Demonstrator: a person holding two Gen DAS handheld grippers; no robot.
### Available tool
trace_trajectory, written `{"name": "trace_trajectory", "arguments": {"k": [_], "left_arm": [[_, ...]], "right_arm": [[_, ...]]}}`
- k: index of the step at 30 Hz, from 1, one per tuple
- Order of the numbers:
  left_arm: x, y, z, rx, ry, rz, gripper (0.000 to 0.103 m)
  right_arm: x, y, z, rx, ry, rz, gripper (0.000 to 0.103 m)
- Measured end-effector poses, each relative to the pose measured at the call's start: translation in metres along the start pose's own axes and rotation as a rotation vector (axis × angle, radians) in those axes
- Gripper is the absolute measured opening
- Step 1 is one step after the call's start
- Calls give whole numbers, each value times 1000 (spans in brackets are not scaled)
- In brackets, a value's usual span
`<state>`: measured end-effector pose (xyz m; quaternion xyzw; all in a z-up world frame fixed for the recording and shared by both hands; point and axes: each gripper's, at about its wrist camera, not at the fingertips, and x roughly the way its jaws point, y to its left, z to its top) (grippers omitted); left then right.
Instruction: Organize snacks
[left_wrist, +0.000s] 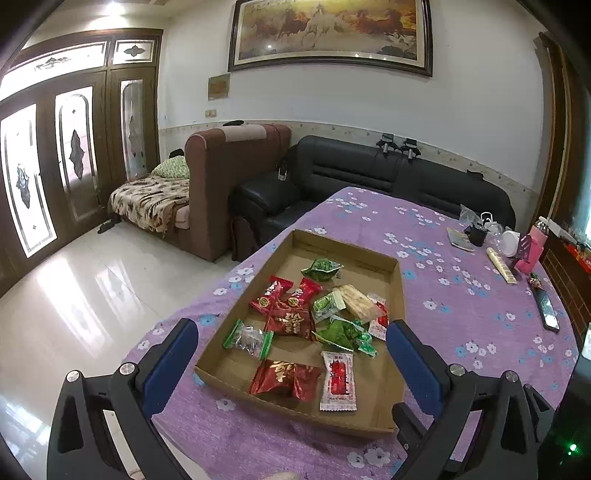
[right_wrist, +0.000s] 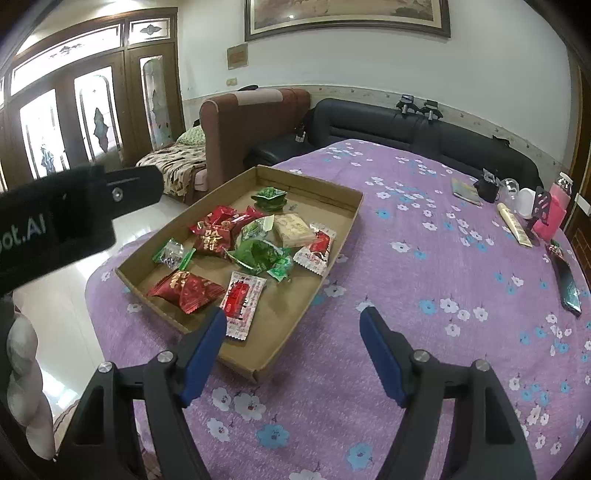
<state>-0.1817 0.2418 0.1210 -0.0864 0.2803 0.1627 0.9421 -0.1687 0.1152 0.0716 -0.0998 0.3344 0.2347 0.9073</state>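
Left gripper jaws wide, nothing between them, hovering over the near end of the shallow brown cardboard tray; right gripper also wide and empty, over the purple flowered desk cloth just off the tray's near right corner. All snacks visible are inside the tray, none on the cloth that I can see. Nearest the left gripper: white sachet with red print, long axis running roughly away from the camera, right of centre between the fingers; beside it to the left a crinkled red foil packet, axis crosswise. Further in: clear packet with green ends, green foil pile, red wrappers, tan bar, 1 green packet apart near the far end. Left arm is nearer everything; the right would have to reach leftward. Tray's long axis runs away from both. Loose mixed pile fits either mid-sort or gathered-and-done; can't tell which. Far right edge: phone, bottle, clutter.
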Motion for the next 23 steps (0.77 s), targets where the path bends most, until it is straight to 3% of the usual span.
{"name": "trace_trajectory", "arguments": {"k": [14, 23], "left_arm": [[18, 4, -3, -36, 71, -41, 102], [16, -1, 9, -6, 29, -15, 102]], "right_arm": [[8, 1, -2, -12, 15, 0, 75], [16, -5, -5, -11, 22, 16, 75]]}}
